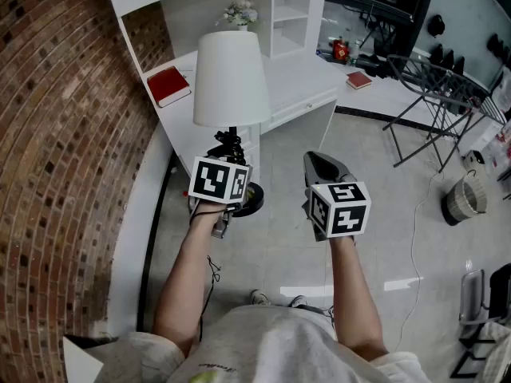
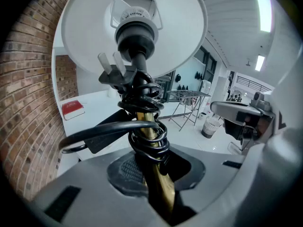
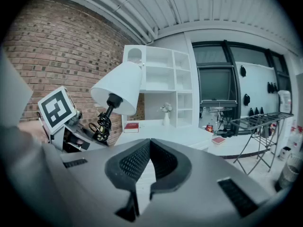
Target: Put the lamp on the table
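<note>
Brick wall is running down the left side, and the grey tiled floor is filling the middle. The white table is standing against the wall, carrying a white shelf unit at its back. A metal drying rack is standing off to the right, well apart from the table, with a round basket sitting on the floor near it.

The lamp is not on the table: it is hanging in the air in front of the table's near edge, roughly upright, with its white shade up and its black base over the floor. The left gripper is clamping the lamp's brass stem, with its jaws pressing it from both sides. The right gripper is hovering beside it over the floor, jaws closed together and nothing between them.

A red book is lying on the table's left part, and a smaller red book is lying on its right end. A black cord is coiling round the stem just above the left jaws, with its plug sticking up under the shade. A small flower vase is standing by the shelves
</note>
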Demonstrator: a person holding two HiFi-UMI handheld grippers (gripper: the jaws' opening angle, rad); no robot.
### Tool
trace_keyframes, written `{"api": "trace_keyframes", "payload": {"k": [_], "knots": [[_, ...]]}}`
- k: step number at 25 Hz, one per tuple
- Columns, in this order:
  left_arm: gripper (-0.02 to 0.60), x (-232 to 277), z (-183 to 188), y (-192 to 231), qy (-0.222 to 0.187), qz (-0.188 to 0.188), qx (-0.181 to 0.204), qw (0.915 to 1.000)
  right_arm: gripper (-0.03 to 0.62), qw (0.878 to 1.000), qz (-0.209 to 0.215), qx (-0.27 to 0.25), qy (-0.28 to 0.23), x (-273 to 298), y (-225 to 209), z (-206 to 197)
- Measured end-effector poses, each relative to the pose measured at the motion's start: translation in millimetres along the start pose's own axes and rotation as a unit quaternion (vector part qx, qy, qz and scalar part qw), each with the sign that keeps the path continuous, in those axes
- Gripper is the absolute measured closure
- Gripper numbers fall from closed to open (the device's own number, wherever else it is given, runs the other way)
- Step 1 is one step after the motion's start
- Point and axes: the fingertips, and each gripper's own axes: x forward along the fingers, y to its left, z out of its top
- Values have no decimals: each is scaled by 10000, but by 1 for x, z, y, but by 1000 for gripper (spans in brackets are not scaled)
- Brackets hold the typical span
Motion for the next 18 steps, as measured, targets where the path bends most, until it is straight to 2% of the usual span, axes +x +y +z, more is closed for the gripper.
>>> {"api": "trace_keyframes", "payload": {"k": [11,18], "knots": [[492,11,1,8,31,39,32,10000,591,9999,29,40,-88,11,-4,-4],[492,34,14,7,28,52,59,10000,591,9999,108,73,-71,24,-23,-5]]}}
